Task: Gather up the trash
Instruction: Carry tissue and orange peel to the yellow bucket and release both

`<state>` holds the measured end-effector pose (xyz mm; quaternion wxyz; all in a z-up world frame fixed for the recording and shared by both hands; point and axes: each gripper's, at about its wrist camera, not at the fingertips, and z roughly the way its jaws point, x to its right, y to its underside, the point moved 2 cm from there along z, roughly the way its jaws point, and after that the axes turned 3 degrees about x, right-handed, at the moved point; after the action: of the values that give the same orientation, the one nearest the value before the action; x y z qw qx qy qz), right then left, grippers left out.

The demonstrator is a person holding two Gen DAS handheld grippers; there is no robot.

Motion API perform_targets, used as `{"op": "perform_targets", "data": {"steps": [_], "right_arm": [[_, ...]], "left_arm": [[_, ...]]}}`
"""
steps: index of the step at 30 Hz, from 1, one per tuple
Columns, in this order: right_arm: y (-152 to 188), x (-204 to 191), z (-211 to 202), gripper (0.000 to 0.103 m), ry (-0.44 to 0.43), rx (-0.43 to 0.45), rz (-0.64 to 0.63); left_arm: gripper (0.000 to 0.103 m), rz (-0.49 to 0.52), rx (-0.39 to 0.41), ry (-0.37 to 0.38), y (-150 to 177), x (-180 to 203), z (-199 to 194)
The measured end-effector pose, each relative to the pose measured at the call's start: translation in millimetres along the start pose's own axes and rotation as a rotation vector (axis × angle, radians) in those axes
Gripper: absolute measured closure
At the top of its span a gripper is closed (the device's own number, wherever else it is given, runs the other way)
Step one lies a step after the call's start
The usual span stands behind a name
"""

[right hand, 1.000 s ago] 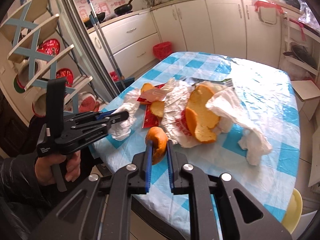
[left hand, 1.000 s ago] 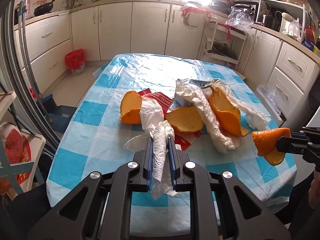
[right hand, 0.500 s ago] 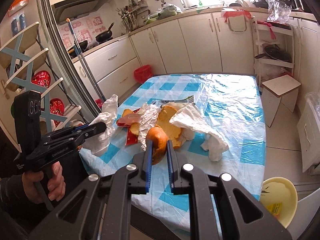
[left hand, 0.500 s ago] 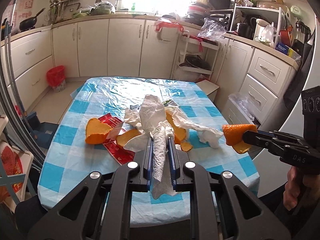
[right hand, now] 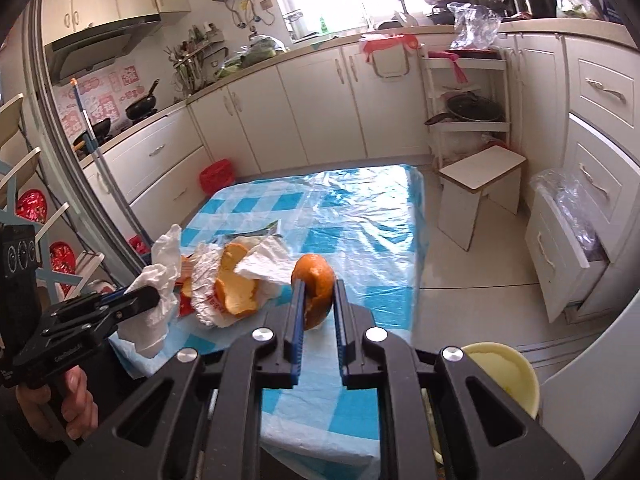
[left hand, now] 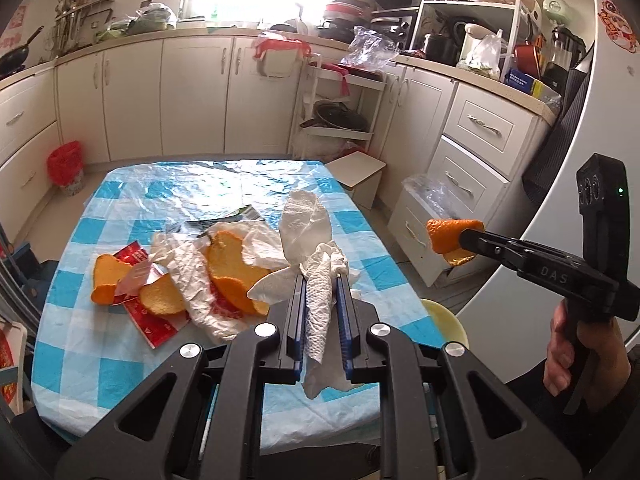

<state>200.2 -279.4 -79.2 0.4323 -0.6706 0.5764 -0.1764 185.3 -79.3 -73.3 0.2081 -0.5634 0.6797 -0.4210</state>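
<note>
My left gripper [left hand: 322, 280] is shut on a crumpled white paper towel [left hand: 316, 256], held above the near edge of the table; it also shows in the right wrist view [right hand: 154, 292]. My right gripper [right hand: 316, 286] is shut on a piece of orange peel [right hand: 314, 284], held off the table's right side [left hand: 452, 238]. More orange peels [left hand: 232, 268], a white wrapper [left hand: 192, 276] and a red packet [left hand: 154, 320] lie on the blue checked tablecloth [left hand: 100, 344].
A yellow bin [right hand: 502, 372] stands on the floor by the table's near right corner, also seen in the left wrist view [left hand: 446, 320]. A white stool [right hand: 480, 188], drawers with a plastic bag [right hand: 572, 208] and a red bin [left hand: 66, 168] surround the table.
Both grippers have lifted and pulled back from the table with their loads and swung right. The yellow bin has come into view.
</note>
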Motion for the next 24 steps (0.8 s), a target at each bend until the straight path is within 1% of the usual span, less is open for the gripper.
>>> {"op": "perform_targets", "data": {"steps": [3, 5, 11, 18, 20, 22, 23, 24], "right_arm": [[1.0, 29.3, -3.4, 0.088, 0.068, -0.02, 0.034], [6.1, 49.7, -3.5, 0.088, 0.095, -0.035, 0.097], [19.8, 85.9, -5.1, 0.088, 0.189, -0.083, 0.206], [39.4, 128.9, -6.7, 0.088, 0.28, -0.167, 0.365], [44.3, 144.1, -2.6, 0.087, 0.304, -0.198, 0.421], [47.7, 159.0, 5.1, 0.083, 0.332, -0.239, 0.463], [50.2, 165.3, 9.2, 0.082, 0.329, -0.259, 0.489], [51.5, 170.9, 12.4, 0.077, 0.323, -0.273, 0.517]], "left_arm": [[0.089, 0.019, -0.007, 0.038, -2.8, 20.2, 10.7], [0.089, 0.029, -0.017, 0.055, -3.2, 32.1, 18.8], [0.089, 0.045, -0.066, 0.109, 2.9, 66.6, 48.9], [0.089, 0.071, -0.144, 0.189, 18.3, 113.1, 93.7], [0.089, 0.072, -0.183, 0.216, 24.9, 126.8, 112.4], [0.089, 0.081, -0.217, 0.227, 31.3, 140.1, 128.4], [0.089, 0.087, -0.232, 0.233, 34.2, 146.5, 135.0], [0.089, 0.09, -0.252, 0.239, 38.4, 152.8, 142.4]]}}
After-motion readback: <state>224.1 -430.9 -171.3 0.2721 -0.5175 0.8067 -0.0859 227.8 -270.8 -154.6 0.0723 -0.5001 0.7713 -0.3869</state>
